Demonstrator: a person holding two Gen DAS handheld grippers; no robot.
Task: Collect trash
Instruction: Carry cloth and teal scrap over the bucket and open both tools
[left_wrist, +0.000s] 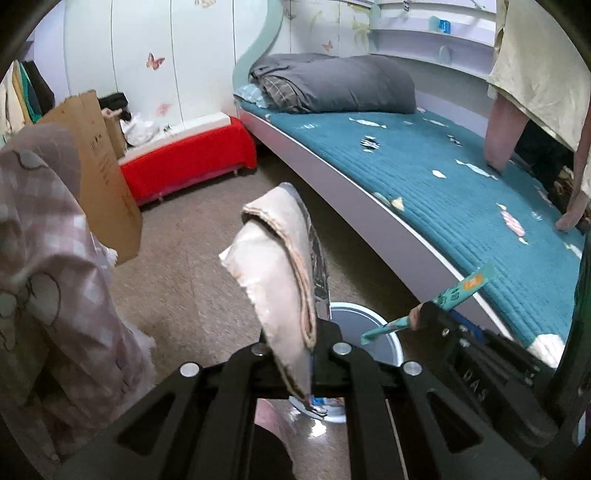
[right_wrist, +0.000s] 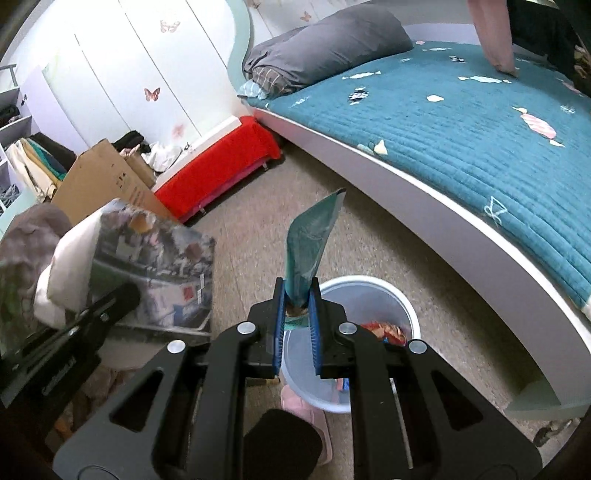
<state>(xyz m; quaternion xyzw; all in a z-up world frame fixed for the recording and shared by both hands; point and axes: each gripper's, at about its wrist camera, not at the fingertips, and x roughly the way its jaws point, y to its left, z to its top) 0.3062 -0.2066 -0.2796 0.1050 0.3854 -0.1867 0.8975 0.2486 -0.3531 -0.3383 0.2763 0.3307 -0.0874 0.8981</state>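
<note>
Bed (right_wrist: 461, 122) up and to the right of both grippers, teal quilt strewn with small wrappers – well apart from the jaws. Floor (right_wrist: 240, 240) ahead and below, beige carpet.

Trash bin (right_wrist: 404, 306) – pale blue, white rim, directly under and just ahead of the right gripper (right_wrist: 297, 314); rim ringing the fingertips in the right wrist view, red and orange wrappers already at the bottom. From the left gripper (left_wrist: 312, 343), same bin (left_wrist: 391, 325) showing just beyond and slightly right of the fingertips, partly hidden by the jaws.

Left gripper clamped nearly flat on a crumpled pinkish-white bag (left_wrist: 277, 266); held low on its long edge, bulk standing up and away from the fingers, printed side facing right.

Right gripper jaws easing apart, blue pads (right_wrist: 280, 317) flanking the bottom end of a teal stick-shaped wrapper (right_wrist: 310, 243) – contact looks kept, wrapper not fallen. Long axis in line with the fingers, free end up and forward, tilted a little right. In the left wrist view same wrapper (left_wrist: 458, 291) lying diagonally just right of the left fingertips.

Key relation: bin mouth straight below the teal wrapper's held end – right gripper nearer, release probably drops it in. Left gripper likely needing a short shift right and forward to centre the bag over the rim.
</note>
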